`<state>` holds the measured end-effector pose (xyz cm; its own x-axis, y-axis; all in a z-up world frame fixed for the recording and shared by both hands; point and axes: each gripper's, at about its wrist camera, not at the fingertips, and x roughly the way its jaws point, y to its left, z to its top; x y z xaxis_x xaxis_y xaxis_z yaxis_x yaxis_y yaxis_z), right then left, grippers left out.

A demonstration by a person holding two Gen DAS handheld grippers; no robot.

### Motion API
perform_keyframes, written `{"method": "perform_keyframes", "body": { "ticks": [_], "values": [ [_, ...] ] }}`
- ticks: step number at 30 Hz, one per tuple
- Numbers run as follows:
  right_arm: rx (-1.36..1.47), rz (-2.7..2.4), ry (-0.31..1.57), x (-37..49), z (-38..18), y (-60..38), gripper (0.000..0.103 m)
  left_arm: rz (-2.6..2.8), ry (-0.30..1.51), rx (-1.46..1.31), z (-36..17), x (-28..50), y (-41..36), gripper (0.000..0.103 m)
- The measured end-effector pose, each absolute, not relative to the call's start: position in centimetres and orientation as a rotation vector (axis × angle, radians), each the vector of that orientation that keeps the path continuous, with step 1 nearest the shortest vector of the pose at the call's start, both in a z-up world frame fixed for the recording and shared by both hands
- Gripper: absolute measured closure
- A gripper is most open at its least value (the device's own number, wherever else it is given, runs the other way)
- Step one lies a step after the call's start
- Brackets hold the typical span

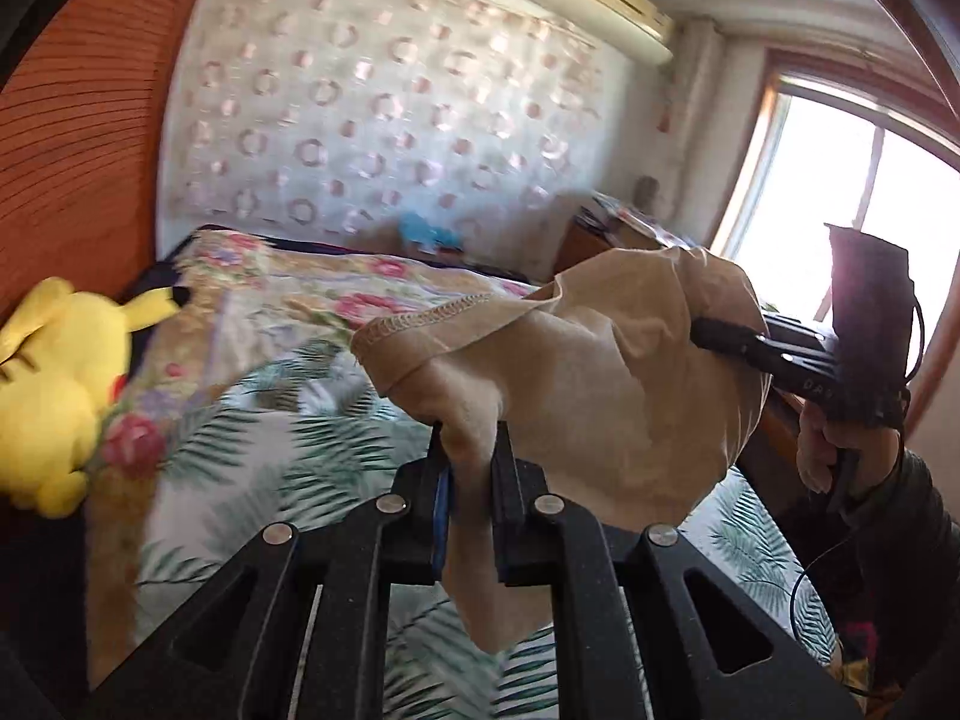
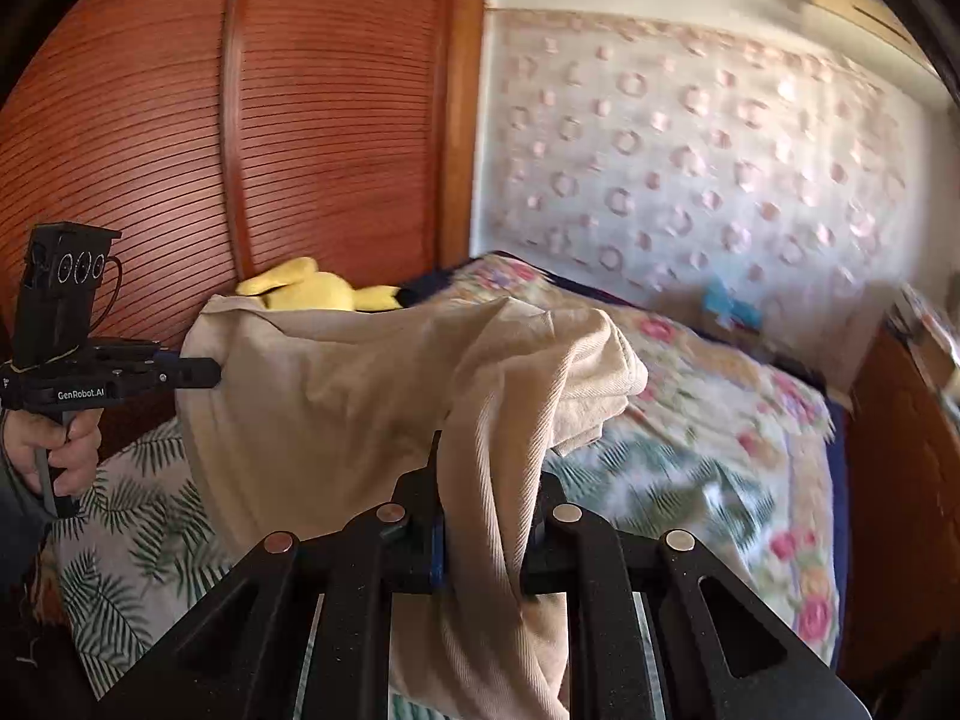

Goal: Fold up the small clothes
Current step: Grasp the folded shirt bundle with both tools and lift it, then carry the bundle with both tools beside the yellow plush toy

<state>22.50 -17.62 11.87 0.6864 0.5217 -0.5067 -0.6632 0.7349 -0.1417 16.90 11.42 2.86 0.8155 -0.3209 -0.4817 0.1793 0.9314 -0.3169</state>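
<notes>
- Nearest the left wrist camera, the left gripper [image 1: 471,450] has its jaws nearly closed on a bunched fold of a beige garment [image 1: 576,384], a tail of cloth hanging down between the fingers toward the lens.
- From the right wrist view, the right gripper [image 2: 489,480] is likewise clamped narrowly on a ribbed part of the same garment [image 2: 336,396]; the cloth drapes over and hides its fingertips.
- Between the two grippers the garment is held up in the air above the bed [image 1: 270,420], spread loosely, with a stitched hem showing on its far left edge in the left view.
- On the bed lies a leaf-print sheet with a flowered cover [image 2: 720,396] beyond it.
- At the far left a yellow plush toy [image 1: 54,384] rests against a wooden slatted wardrobe [image 2: 270,120]; the garment partly hides it in the right view.
- A blue object [image 1: 429,234] at the far end of the bed is too blurred to identify.
- To the right, the window [image 1: 840,204] is washed out by glare, and an air conditioner [image 1: 606,0] is cut by the frame edge.
</notes>
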Motion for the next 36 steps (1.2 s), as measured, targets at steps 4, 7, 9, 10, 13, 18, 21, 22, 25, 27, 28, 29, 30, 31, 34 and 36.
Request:
{"method": "perform_keyframes", "body": {
  "ticks": [4, 7, 9, 10, 13, 18, 21, 22, 25, 27, 28, 29, 30, 31, 34, 36],
  "values": [
    [-0.417, 0.771, 0.448, 25.0, 12.1, -11.0, 0.087, -0.164, 0.54, -0.32, 1.9, 14.7, 16.1, 0.091],
    [-0.477, 0.848, 0.447, 27.0, 12.3, -6.6, 0.087, -0.092, 0.545, -0.358, 0.5, 13.5, 18.4, 0.091],
    [-0.522, 0.885, 0.46, 29.1, 11.7, -3.9, 0.087, -0.045, 0.566, -0.381, -0.9, 13.5, 19.5, 0.091],
    [-0.539, 0.897, 0.47, 30.0, 11.3, -2.3, 0.087, -0.019, 0.58, -0.393, -1.8, 13.5, 20.2, 0.091],
    [-0.588, 0.931, 0.506, 32.9, 9.7, 2.0, 0.087, 0.05, 0.619, -0.413, -4.3, 13.9, 21.5, 0.092],
    [-0.598, 0.945, 0.562, 37.6, 6.6, 7.5, 0.087, 0.104, 0.68, -0.443, -7.5, 14.2, 23.0, 0.092],
    [-0.584, 0.915, 0.603, 40.3, 5.0, 10.0, 0.085, 0.129, 0.706, -0.427, -8.7, 14.7, 22.9, 0.092],
    [-0.574, 0.908, 0.608, 40.8, 5.0, 11.3, 0.083, 0.133, 0.712, -0.426, -8.8, 14.7, 23.4, 0.092],
    [-0.523, 0.86, 0.607, 41.5, 5.2, 11.5, 0.062, 0.143, 0.723, -0.423, -9.3, 14.6, 23.6, 0.092],
    [-0.477, 0.857, 0.593, 40.1, 5.4, 11.8, 0.057, 0.152, 0.724, -0.413, -9.2, 14.6, 23.7, 0.092],
    [-0.46, 0.855, 0.59, 39.7, 5.3, 11.6, 0.057, 0.156, 0.727, -0.409, -9.2, 14.6, 23.7, 0.092],
    [-0.45, 0.851, 0.589, 39.3, 5.2, 11.3, 0.057, 0.158, 0.728, -0.408, -9.2, 14.5, 23.8, 0.092],
    [-0.445, 0.844, 0.589, 38.7, 5.0, 10.8, 0.057, 0.161, 0.729, -0.405, -9.1, 14.5, 23.8, 0.09],
    [-0.435, 0.836, 0.584, 37.7, 4.7, 9.6, 0.057, 0.165, 0.728, -0.393, -8.9, 14.4, 23.7, 0.088],
    [-0.392, 0.828, 0.581, 35.5, 4.5, 7.1, 0.057, 0.147, 0.686, -0.358, -8.0, 13.3, 23.1, 0.079],
    [-0.35, 0.811, 0.584, 34.2, 4.2, 5.3, 0.057, 0.138, 0.655, -0.327, -7.3, 12.5, 22.5, 0.067]
  ]
}}
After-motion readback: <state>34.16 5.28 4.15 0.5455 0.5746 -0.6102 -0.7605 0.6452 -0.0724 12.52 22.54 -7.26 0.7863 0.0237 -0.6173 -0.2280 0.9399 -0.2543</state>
